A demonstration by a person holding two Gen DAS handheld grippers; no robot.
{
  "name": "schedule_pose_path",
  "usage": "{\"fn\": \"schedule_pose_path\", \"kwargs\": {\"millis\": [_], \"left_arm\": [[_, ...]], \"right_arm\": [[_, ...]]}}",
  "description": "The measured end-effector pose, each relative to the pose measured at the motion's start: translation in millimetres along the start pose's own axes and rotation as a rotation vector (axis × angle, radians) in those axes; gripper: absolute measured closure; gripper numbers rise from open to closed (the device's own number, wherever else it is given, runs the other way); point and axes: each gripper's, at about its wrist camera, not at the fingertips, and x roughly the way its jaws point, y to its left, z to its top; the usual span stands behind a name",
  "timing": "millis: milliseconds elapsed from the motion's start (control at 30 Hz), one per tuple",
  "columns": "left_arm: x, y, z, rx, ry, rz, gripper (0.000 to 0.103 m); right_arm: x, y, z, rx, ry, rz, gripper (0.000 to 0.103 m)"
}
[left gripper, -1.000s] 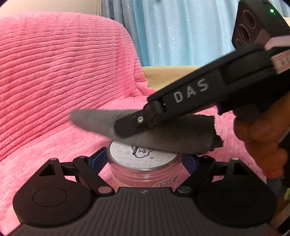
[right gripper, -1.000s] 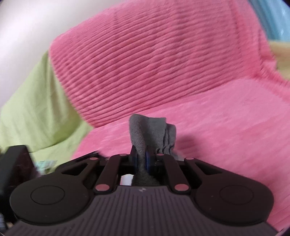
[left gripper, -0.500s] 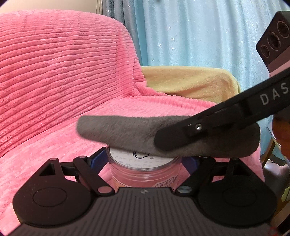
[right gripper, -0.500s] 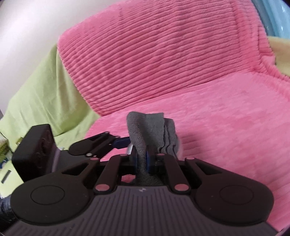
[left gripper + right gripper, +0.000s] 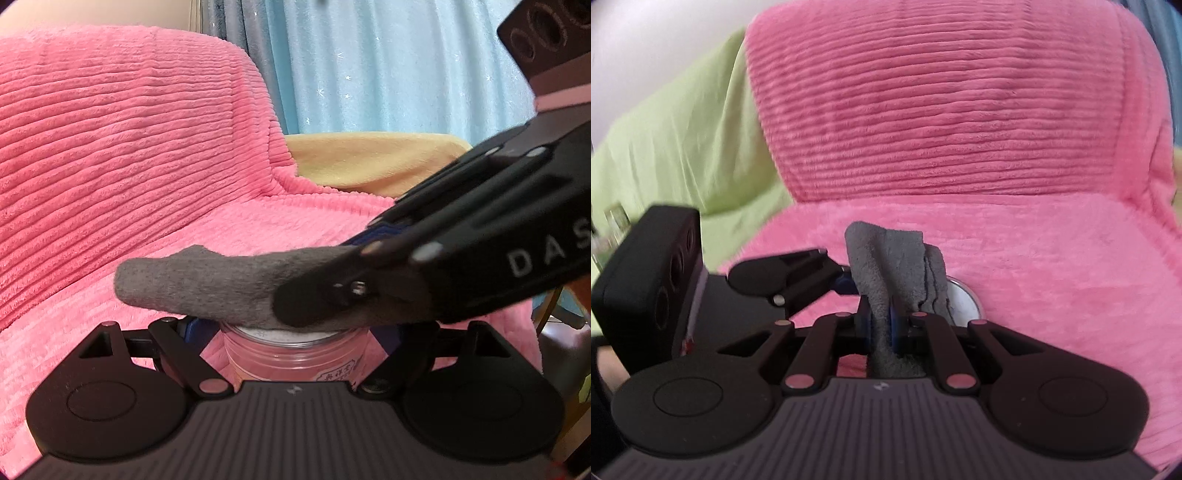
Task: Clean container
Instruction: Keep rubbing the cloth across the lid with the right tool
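Observation:
A small round clear container (image 5: 291, 356) with a white printed lid and pink contents sits between the blue pads of my left gripper (image 5: 291, 332), which is shut on it. A folded grey cloth (image 5: 207, 288) lies across the lid and hides most of it. My right gripper (image 5: 354, 284) reaches in from the right, shut on that cloth. In the right wrist view the grey cloth (image 5: 890, 266) stands pinched in my right gripper (image 5: 882, 325), with a sliver of the container's lid (image 5: 962, 302) showing beside it and the left gripper (image 5: 798, 277) at the left.
A pink ribbed blanket (image 5: 129, 155) covers the sofa seat and back beneath both grippers. A yellow cushion (image 5: 369, 162) and light blue curtains (image 5: 388, 62) lie behind. A green cover (image 5: 672, 147) lies to the left of the pink blanket.
My right gripper has drawn the grey cloth across the lid toward the right and rolled, so the cloth now covers nearly all of the lid. The left gripper and container have stayed still.

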Motion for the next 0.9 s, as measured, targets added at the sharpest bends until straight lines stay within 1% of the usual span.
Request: {"fn": "schedule_pose_path", "kwargs": {"millis": [133, 233, 333, 500, 633, 733, 767, 833, 900], "left_arm": [[0, -3, 0, 0.011, 0.0, 0.005, 0.017], [0, -4, 1, 0.012, 0.0, 0.008, 0.017], [1, -3, 1, 0.005, 0.0, 0.009, 0.017], [1, -3, 1, -0.008, 0.002, 0.012, 0.017], [-1, 0, 0, -0.027, 0.002, 0.009, 0.017], [-1, 0, 0, -0.023, 0.001, 0.01, 0.017], [-1, -4, 1, -0.026, 0.003, 0.016, 0.017], [-1, -27, 6, -0.043, 0.009, 0.051, 0.017], [-1, -27, 6, -0.038, 0.008, 0.051, 0.017]], "right_arm": [[-2, 8, 5, -0.053, 0.042, -0.042, 0.096], [-4, 9, 5, -0.057, 0.045, -0.058, 0.096], [-1, 9, 4, -0.053, 0.035, -0.088, 0.096], [7, 10, 3, -0.045, -0.008, -0.157, 0.096], [11, 5, 2, 0.043, -0.044, -0.114, 0.095], [11, -3, 1, 0.105, -0.048, -0.056, 0.095], [10, -6, 1, 0.123, -0.048, -0.036, 0.095], [8, -7, -1, 0.139, -0.046, -0.008, 0.095], [6, -6, -2, 0.133, -0.039, 0.005, 0.095]]}}
